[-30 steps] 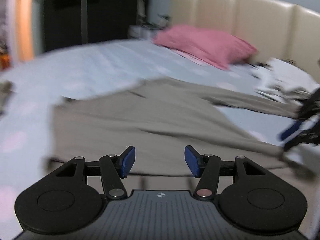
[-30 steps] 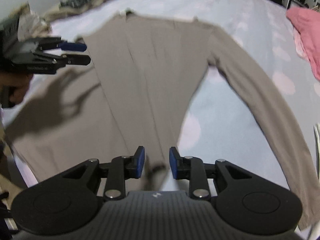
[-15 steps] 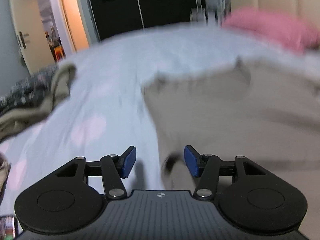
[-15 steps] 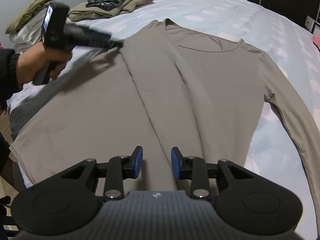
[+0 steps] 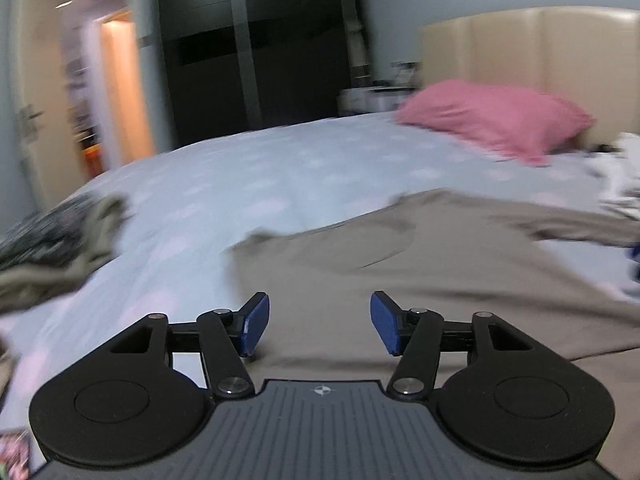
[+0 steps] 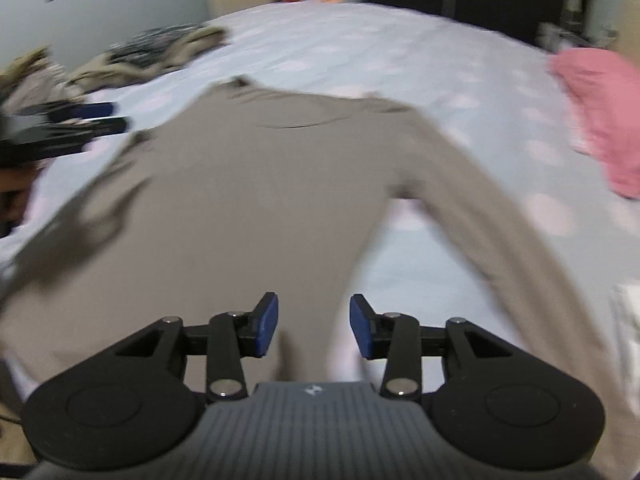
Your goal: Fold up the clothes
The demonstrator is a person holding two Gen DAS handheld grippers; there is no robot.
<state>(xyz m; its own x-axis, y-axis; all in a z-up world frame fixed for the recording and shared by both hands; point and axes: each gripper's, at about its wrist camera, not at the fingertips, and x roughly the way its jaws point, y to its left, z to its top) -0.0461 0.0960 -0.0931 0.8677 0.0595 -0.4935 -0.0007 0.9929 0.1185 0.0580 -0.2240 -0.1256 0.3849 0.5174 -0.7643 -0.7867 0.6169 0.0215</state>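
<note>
A taupe long-sleeved shirt (image 6: 256, 184) lies spread flat on the pale blue bed (image 6: 360, 48), neckline toward the far side, one sleeve (image 6: 500, 220) stretched out to the right. My right gripper (image 6: 313, 329) hovers over the shirt's lower hem, its jaws opening with nothing between them. My left gripper (image 5: 319, 326) hangs above the shirt's (image 5: 400, 280) left edge, jaws also opening and empty. In the right wrist view the left gripper (image 6: 100, 118) shows at the far left, held by a hand.
A pink pillow (image 5: 492, 120) lies by the beige headboard (image 5: 540, 56). A heap of other clothes (image 6: 160, 52) sits at the far left corner of the bed. White items (image 5: 624, 184) lie at the right edge. A dark wardrobe (image 5: 256, 48) and a lit doorway (image 5: 120, 92) stand behind.
Both grippers swung about and came back over the shirt. The right jaws have widened. The shirt now lies flatter, without the long centre crease seen earlier.
</note>
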